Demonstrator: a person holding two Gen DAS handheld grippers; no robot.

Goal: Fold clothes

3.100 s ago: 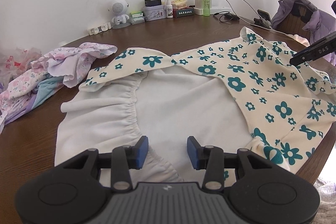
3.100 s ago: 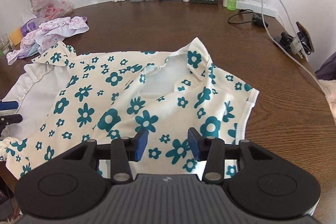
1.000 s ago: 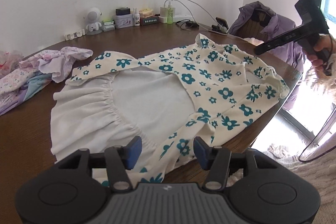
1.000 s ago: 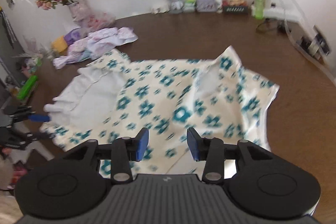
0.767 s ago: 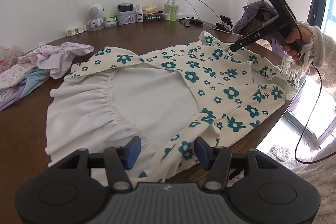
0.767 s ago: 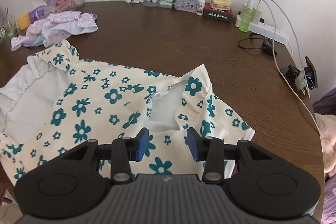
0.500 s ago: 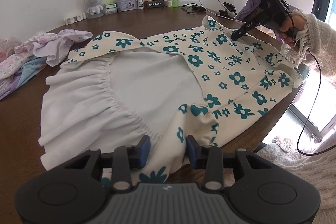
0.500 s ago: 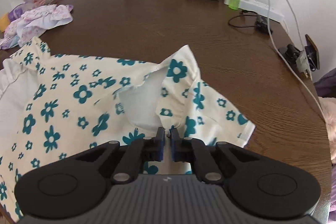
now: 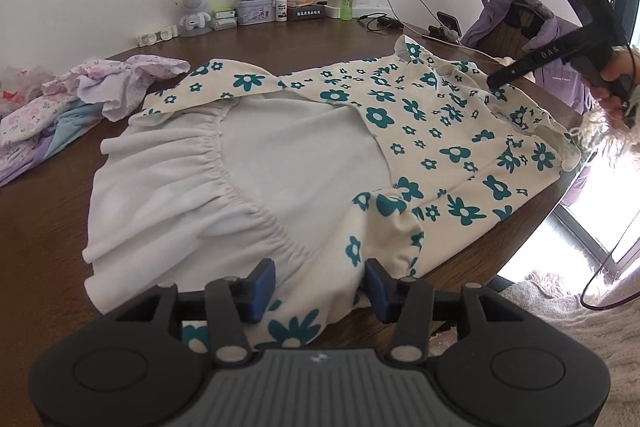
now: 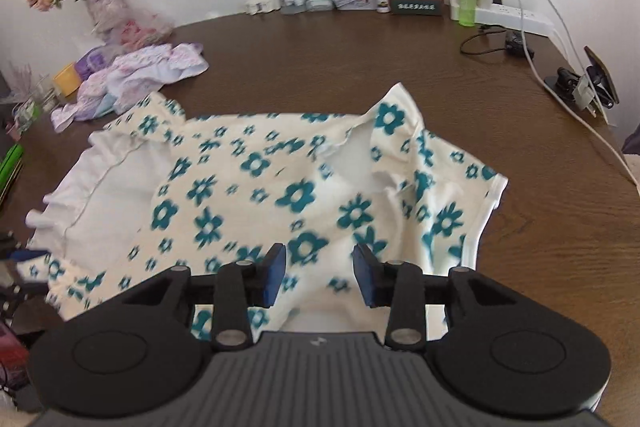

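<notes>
Cream dress with teal flower print and a white gathered skirt [image 9: 420, 115], spread flat on the round dark-brown wooden table [image 10: 360, 59], before any fold is made. In the left wrist view the garment's long axis runs from about 8 o'clock, where the white ruffled hem lies, to about 2 o'clock, where the neckline and short sleeves lie; the near edge droops over the table rim at 6 o'clock. The left gripper [image 9: 320, 285] stands with its blue-padded jaws parted and nothing between them, poised just above that drooping edge, so the skirt end lies directly ahead of it at 12 o'clock. In the right wrist view the right gripper [image 10: 320, 279] likewise has its jaws parted and empty, hovering over the flowered bodice; the open neckline [image 10: 356, 163] lies ahead at roughly 12 to 1 o'clock and the white skirt at 9 o'clock. In the left view the same tool appears at 2 o'clock, its tip near the sleeve. Judged from this layout, each tool is nearer one end of the long axis: left to the hem, right to the collar, which suits a lengthwise or end-to-end fold. A heap of pale lilac and pink floral garments [image 9: 92, 95] waits at 10 o'clock, apart from the dress.
</notes>
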